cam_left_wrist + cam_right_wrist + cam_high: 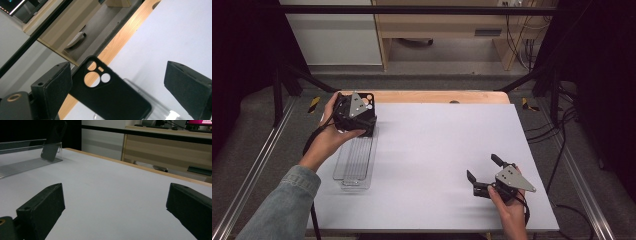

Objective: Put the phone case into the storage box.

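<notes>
Left hand-held gripper (362, 112) sits at the far left corner of the table (447, 150), jaws spread wide, nothing clamped. Right there between them in the left gripper view stands the black phone case (110, 95), camera cut-outs up, leaning close against the left pad (58, 85) and well apart from the right one; whether it touches that left pad I cannot tell. The case rests in a clear plastic rack (356, 162), which stretches from the gripper back toward the person along the table's left side.

Over to the right hand-held gripper (484, 172), near the right front of the table: jaws wide open too, holding nothing, bare white table between them. From its own camera the case (52, 141) stands upright, tilted, at the rack's end (25, 163), far off to the left.
</notes>
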The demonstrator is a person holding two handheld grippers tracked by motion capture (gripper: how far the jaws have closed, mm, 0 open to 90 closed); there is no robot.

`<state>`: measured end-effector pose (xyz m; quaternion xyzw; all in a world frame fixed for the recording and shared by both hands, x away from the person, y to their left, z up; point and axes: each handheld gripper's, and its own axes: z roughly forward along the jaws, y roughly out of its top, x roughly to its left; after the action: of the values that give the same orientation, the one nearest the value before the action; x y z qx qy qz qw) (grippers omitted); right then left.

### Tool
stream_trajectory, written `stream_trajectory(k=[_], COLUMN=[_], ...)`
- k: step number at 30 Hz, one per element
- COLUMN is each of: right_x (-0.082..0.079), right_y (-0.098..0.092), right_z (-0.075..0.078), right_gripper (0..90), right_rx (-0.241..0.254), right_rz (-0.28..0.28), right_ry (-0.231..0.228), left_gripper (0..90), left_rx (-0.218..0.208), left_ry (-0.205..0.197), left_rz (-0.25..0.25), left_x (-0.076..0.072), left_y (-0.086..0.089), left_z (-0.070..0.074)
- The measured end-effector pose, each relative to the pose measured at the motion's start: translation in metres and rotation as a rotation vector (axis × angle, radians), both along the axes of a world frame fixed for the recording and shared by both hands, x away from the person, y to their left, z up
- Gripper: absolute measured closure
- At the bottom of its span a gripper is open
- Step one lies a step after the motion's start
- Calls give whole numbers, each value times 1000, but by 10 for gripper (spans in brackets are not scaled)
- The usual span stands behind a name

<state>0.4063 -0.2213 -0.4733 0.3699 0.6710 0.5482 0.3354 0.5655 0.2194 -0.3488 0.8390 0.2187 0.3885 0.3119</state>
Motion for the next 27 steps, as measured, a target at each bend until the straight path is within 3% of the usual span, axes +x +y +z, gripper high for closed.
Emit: stream_trajectory(k=[9,27], right_x=[0,0], right_y=[0,-1], right_z=[1,0], right_gripper=[20,20], right_rx=[6,14], right_rz=[1,-2], right_ry=[0,3], left_gripper=[66,66], left_rx=[27,27], left_ry=[7,24], left_rz=[-20,-41], left_x=[-6,-18], left_y=[-14,-30], left_z=[-1,-6])
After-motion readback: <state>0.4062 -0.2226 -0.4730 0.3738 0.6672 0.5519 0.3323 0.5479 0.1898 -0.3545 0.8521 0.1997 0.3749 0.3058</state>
